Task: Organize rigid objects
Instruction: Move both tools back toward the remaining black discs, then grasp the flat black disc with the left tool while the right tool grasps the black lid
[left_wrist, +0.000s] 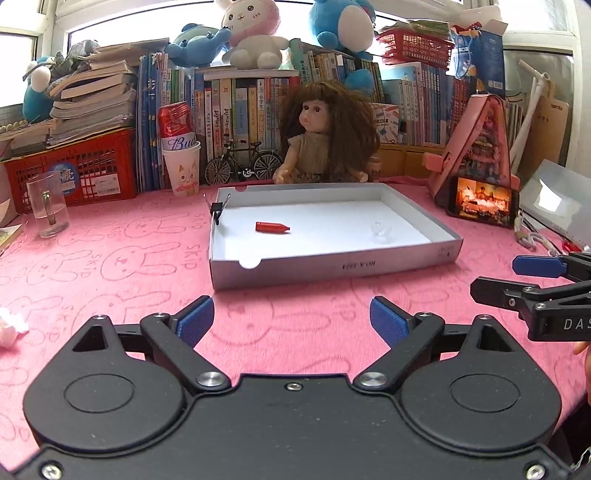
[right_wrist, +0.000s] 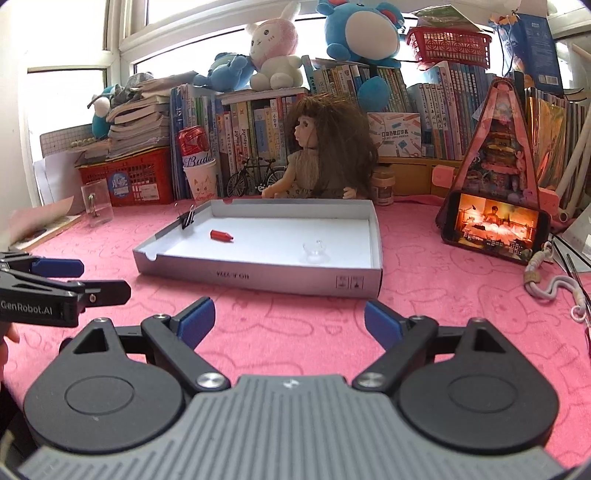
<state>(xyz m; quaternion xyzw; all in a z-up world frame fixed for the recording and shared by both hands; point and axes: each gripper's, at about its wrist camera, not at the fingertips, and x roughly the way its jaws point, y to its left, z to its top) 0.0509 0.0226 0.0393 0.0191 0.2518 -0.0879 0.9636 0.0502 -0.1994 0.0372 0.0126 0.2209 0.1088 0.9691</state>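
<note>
Already inside the tray (left_wrist: 334, 264) lay a red cap (left_wrist: 272, 227), clear suction cup (left_wrist: 380, 232) and binder clip (left_wrist: 219, 210) on its wall, while left gripper (left_wrist: 291, 319) and right gripper (right_wrist: 290, 319) hung apart, empty, suggesting sorting nearly finished.

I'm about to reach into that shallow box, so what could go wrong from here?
1. The clear suction cup is nearly invisible against the white floor of the box; a tool could miss or knock it.
2. The red cap lies on its side and may roll.
3. The binder clip on the light box's wall could snag.
</note>
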